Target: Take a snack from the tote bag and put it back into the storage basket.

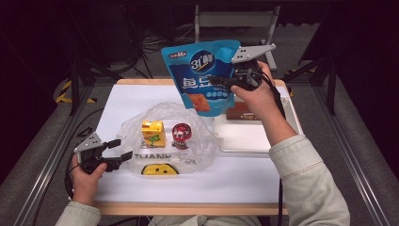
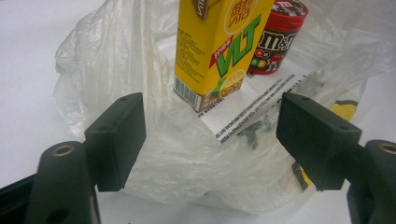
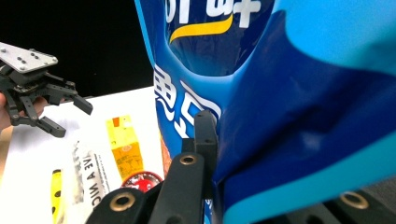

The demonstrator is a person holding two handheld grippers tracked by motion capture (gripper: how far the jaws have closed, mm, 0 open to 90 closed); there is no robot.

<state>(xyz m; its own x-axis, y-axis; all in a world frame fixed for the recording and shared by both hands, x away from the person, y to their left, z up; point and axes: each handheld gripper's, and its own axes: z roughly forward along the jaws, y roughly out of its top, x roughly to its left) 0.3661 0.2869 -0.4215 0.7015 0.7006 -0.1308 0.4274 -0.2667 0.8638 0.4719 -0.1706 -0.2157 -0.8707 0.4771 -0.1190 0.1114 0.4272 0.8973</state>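
A blue snack bag [image 1: 202,75] hangs in the air above the table's far side, with my right gripper [image 1: 225,81] shut on its right edge; up close the blue snack bag [image 3: 289,107] is pinched between the right gripper's fingers [image 3: 205,140]. A clear plastic bag [image 1: 164,136] lies mid-table with a yellow drink carton [image 1: 153,133] and a red candy tub [image 1: 181,132] inside. My left gripper [image 1: 120,149] stands open at the bag's left edge. In the left gripper view the carton [image 2: 217,46] and tub [image 2: 278,37] sit beyond the open fingers [image 2: 119,140].
A white tray [image 1: 249,136] lies right of the plastic bag, with a brown box [image 1: 242,113] at its far end under the raised snack bag. The table [image 1: 141,94] is covered in white. Dark stands and cables surround it.
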